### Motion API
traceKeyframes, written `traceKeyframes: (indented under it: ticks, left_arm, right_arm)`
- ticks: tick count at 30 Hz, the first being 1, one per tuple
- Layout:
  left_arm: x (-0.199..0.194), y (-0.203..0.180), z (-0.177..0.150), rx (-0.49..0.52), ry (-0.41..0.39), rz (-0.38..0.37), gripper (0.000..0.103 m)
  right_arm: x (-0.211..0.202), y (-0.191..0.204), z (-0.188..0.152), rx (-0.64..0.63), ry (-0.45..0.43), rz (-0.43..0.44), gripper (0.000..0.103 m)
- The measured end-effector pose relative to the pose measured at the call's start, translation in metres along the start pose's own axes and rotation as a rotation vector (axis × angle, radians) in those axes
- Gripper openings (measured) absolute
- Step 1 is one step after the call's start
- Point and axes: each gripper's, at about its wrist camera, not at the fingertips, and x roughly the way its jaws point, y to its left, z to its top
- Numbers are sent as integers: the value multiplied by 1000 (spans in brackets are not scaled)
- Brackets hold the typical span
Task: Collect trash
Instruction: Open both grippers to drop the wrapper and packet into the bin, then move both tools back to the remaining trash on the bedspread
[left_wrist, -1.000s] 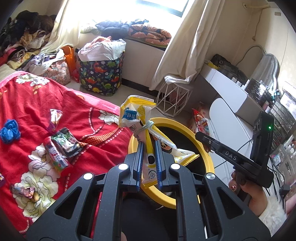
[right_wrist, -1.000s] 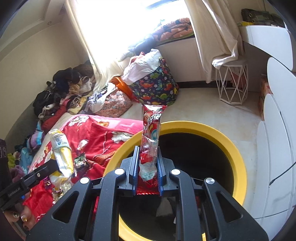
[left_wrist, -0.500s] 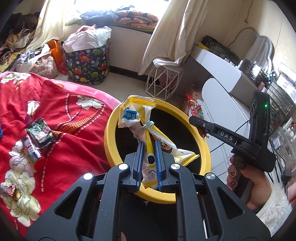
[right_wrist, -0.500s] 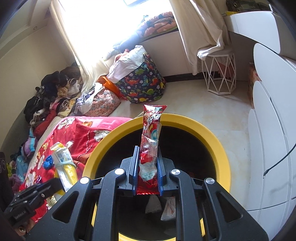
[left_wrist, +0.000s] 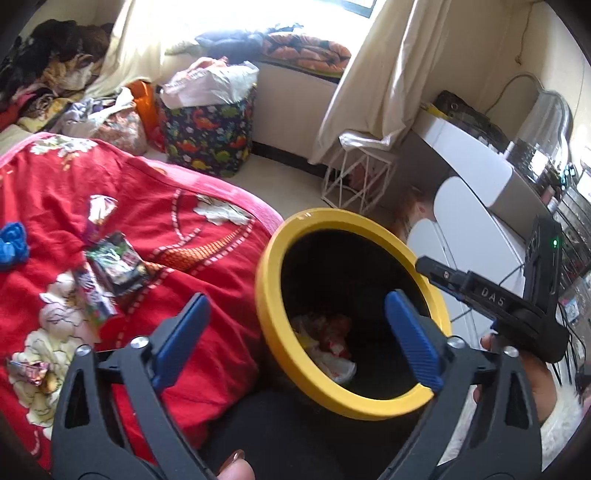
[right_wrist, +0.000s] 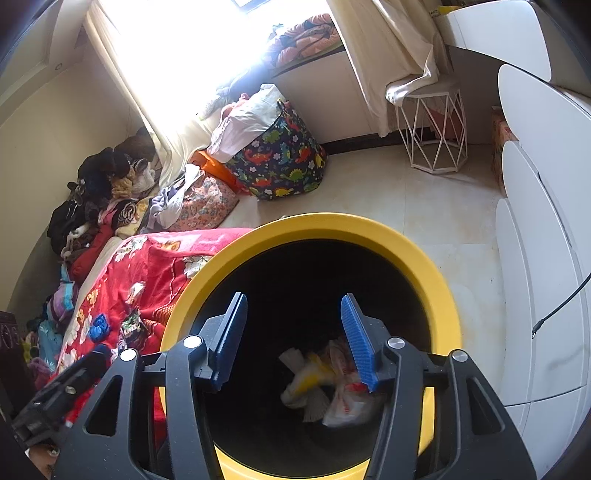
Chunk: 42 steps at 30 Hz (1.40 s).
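sunlit bedroom floor beside the bed carries a yellow-rimmed bin (right_wrist: 417, 254), with crumpled wrappers (right_wrist: 332, 380) lying at its bottom. both the left gripper (left_wrist: 295, 332) and right gripper (right_wrist: 293, 336) hang over it, jaws spread wide and empty. only the left view shows more wrappers (left_wrist: 114, 262) on the red blanket (left_wrist: 207, 236) and the right gripper from outside.

Hard daylight poured through the window (right_wrist: 207, 55) at twelve o'clock, blown out to white in both views; the bin's (right_wrist: 332, 229) interior stayed near black; slight motion blur softened its yellow rim; fisheye bending and dark vignette ringed every edge.
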Motion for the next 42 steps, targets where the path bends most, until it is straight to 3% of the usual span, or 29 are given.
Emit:
traceKeyframes:
  ticks: [8, 24, 42]
  left_arm:
    - [-22, 27, 8, -27, -73, 102, 92]
    - [-61, 75, 22, -67, -187, 200, 92]
    - [-90, 159, 32, -173, -235, 329, 92]
  right_arm:
    - [-6, 27, -3, -62, -33, 22, 62]
    - [-11, 95, -10, -219, -66, 102, 63]
    - [28, 194, -44, -412, 78, 208, 65]
